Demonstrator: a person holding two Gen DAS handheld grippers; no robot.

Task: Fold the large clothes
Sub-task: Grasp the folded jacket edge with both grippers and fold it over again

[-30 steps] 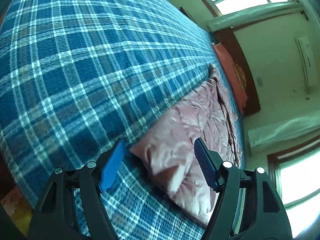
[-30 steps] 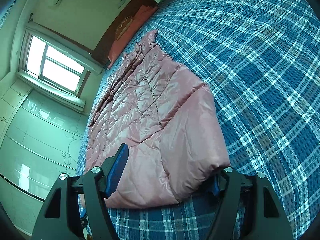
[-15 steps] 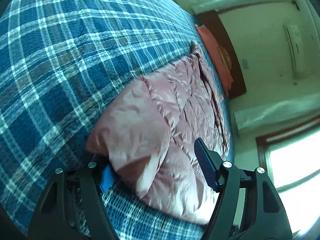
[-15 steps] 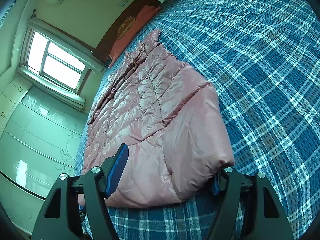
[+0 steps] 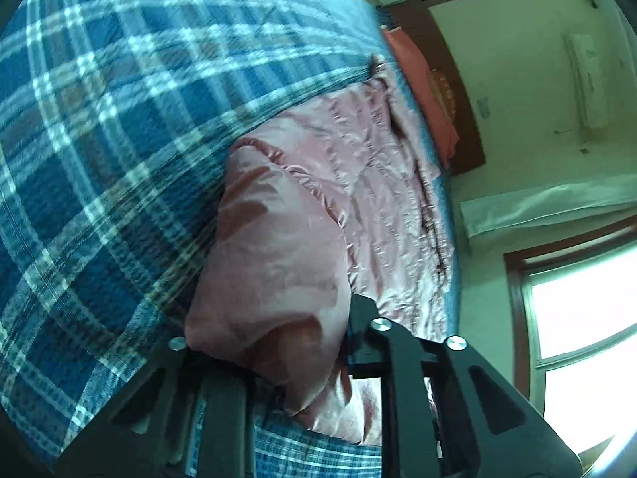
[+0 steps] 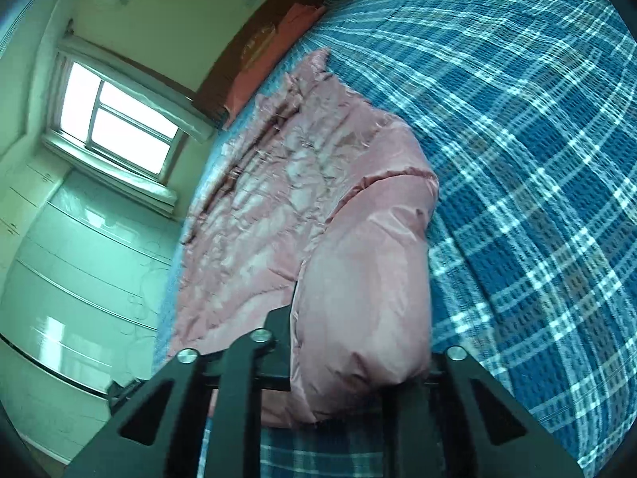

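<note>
- My left gripper (image 5: 274, 342) is clamped on one puffy corner of the pink jacket (image 5: 358, 183), my right gripper (image 6: 358, 354) on the other
- The jacket lies spread on the blue plaid bedspread (image 5: 99, 139)
- Only the right view shows the wardrobe (image 6: 71, 279); an orange pillow (image 6: 274, 44) lies beyond

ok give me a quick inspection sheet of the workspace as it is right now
surface: bed with blue plaid cover
job's things: pink puffer jacket lying along the bed's edge, near end bunched up
clutter: nothing seen
grippers: left gripper closed on the jacket's near end; right gripper closed on it too
cables: nothing seen
surroundings: orange pillow at a wooden headboard, window, air conditioner, pale cabinets
</note>
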